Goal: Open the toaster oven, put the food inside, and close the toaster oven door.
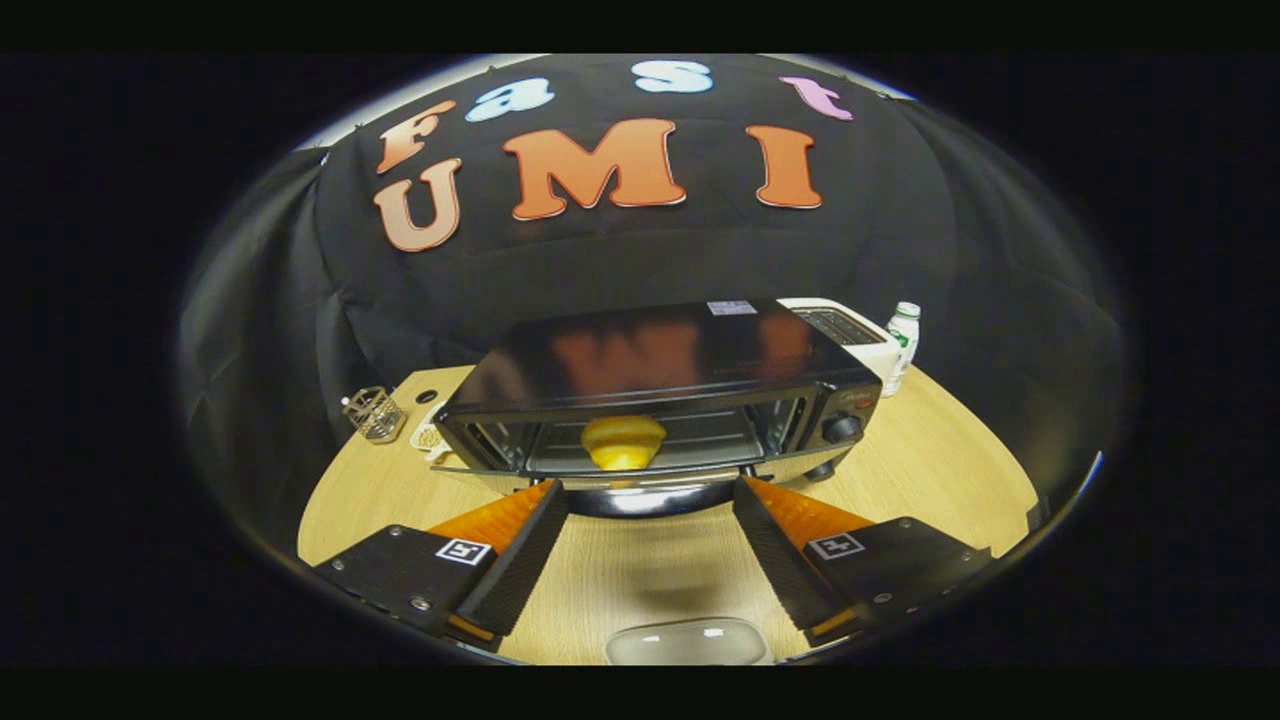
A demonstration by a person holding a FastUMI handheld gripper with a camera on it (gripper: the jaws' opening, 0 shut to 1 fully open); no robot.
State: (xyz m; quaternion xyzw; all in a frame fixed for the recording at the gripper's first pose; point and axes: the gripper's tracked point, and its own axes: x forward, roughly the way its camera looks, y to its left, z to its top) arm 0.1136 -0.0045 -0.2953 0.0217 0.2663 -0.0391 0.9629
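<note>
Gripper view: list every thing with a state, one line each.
toaster oven: door open, lowered flat in front.
food: inside, on the rack.
gripper: fingers open, holding nothing, just short of the door.
bottle: upright, capped, behind the oven.

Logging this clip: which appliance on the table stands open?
The black toaster oven just ahead of the open tongs, bread inside. The white toaster behind has no door.

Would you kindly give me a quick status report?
Gripper open, empty. Bread inside toaster oven; door down, not yet closed. Nothing in the way.
</note>
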